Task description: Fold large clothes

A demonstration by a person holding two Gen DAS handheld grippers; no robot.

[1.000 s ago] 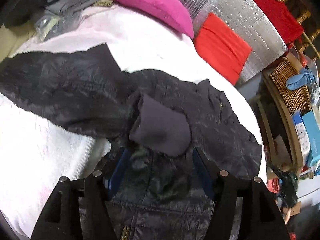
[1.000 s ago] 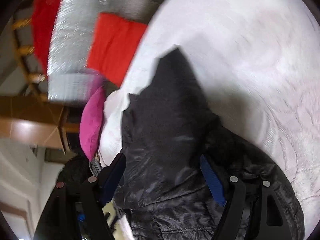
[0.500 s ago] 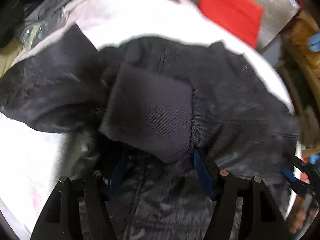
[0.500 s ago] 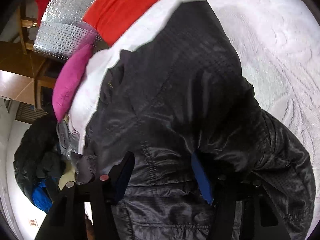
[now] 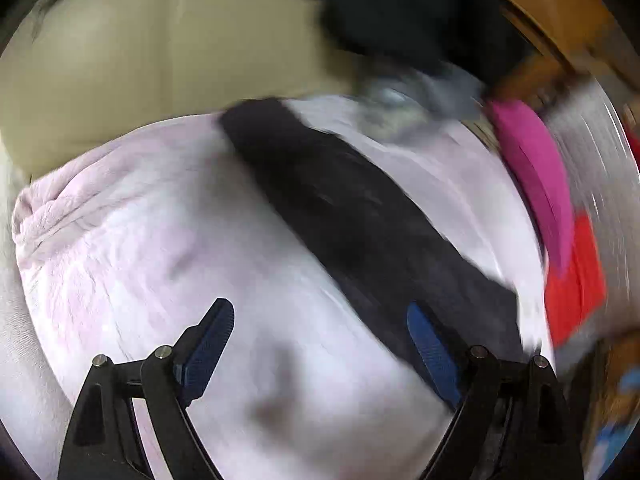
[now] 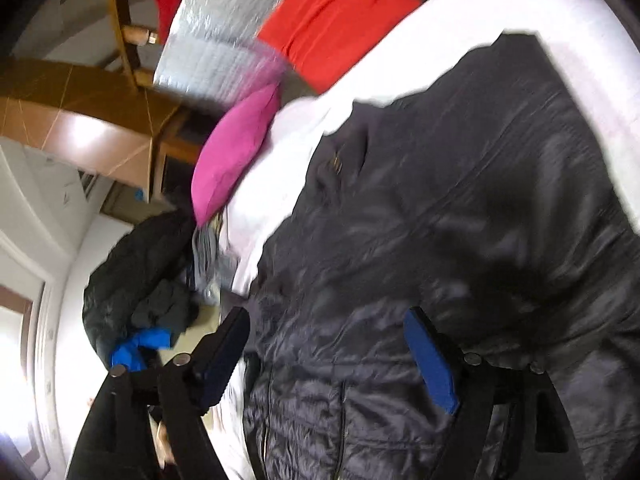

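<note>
Pale bedspread (image 5: pixel 168 240) under one black jacket (image 6: pixel 440 220), two hand-held grippers (image 5: pixel 320 344) (image 6: pixel 326 356) opening, nothing gripped.

Open pale bedspread (image 5: pixel 168 264) lies left of the black jacket's sleeve (image 5: pixel 352 216); the magenta pillow (image 5: pixel 532 184) and heaped dark clothes (image 6: pixel 136 280) crowd the far edge

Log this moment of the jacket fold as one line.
step: mid-fold | left gripper: opening, empty, over pale blanket | right gripper: opening, over black jacket, not gripping

left claw (image 5: pixel 320 344) off jacket sleeve (image 5: pixel 360 216), opening
</note>
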